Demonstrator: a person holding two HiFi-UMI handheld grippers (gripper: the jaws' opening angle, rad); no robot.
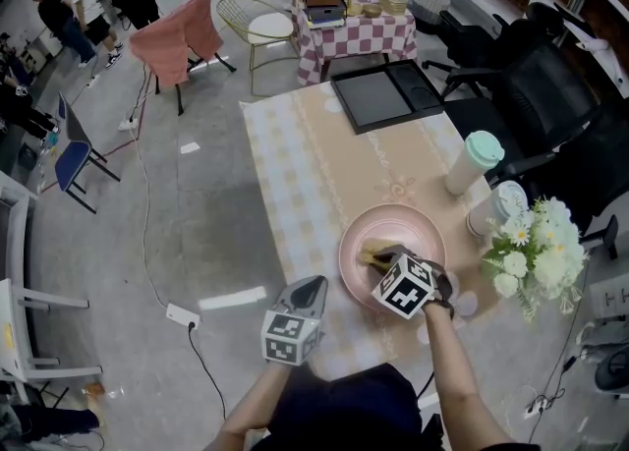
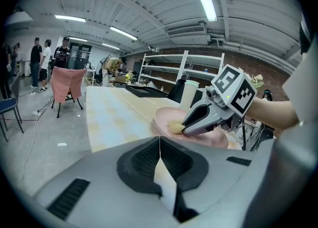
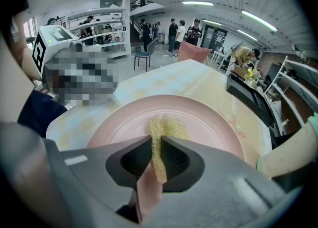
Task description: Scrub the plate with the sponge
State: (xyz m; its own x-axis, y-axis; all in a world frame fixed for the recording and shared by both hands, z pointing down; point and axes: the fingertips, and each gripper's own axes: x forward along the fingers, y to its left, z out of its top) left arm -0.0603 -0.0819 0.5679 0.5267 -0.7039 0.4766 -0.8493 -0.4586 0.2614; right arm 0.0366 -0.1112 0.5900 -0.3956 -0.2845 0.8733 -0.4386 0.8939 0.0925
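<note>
A pink plate (image 1: 418,226) lies on the table near its front edge, also seen close up as the plate (image 3: 208,122) in the right gripper view. My right gripper (image 1: 385,258) reaches over the plate from the front and is shut on a yellow sponge (image 3: 160,137), whose free end rests on the plate's middle. The sponge (image 1: 374,257) shows as a small yellow patch in the head view. My left gripper (image 1: 307,292) hovers left of the plate at the table's front edge, shut with nothing in it. From the left gripper view I see the right gripper (image 2: 186,125) pressing the sponge (image 2: 175,126) onto the plate (image 2: 161,117).
A mint-lidded white cup (image 1: 473,160) and a second lidded cup (image 1: 501,205) stand right of the plate, with a bunch of white flowers (image 1: 536,248) beside them. A black tray (image 1: 378,95) lies at the table's far end. Chairs and people are beyond.
</note>
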